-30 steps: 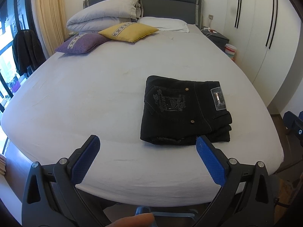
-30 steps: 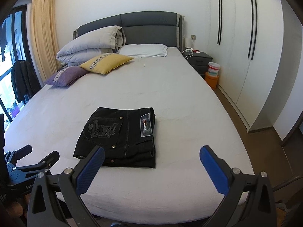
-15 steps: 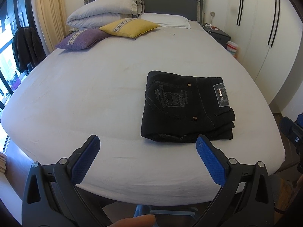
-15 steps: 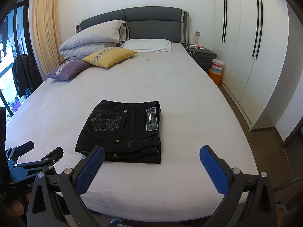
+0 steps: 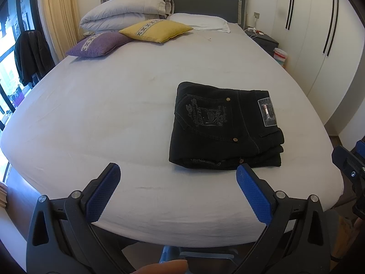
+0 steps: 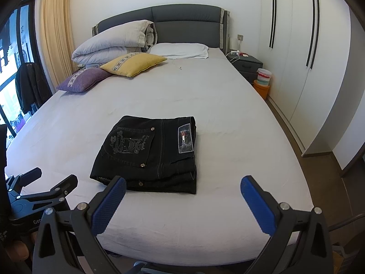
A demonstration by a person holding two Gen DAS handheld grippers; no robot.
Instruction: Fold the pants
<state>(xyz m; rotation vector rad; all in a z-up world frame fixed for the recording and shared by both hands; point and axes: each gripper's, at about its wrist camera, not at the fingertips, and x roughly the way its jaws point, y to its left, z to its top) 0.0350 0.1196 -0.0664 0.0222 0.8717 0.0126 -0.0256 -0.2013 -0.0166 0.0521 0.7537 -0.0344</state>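
Both the left gripper and the right gripper gape wide, empty, above the bed, clear of the folded pants.

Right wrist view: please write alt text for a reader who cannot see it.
Black jeans lie folded in a neat stack on a white bed. The open right gripper hovers at the near edge, holding nothing. A yellow cushion and a purple cushion sit near the headboard.
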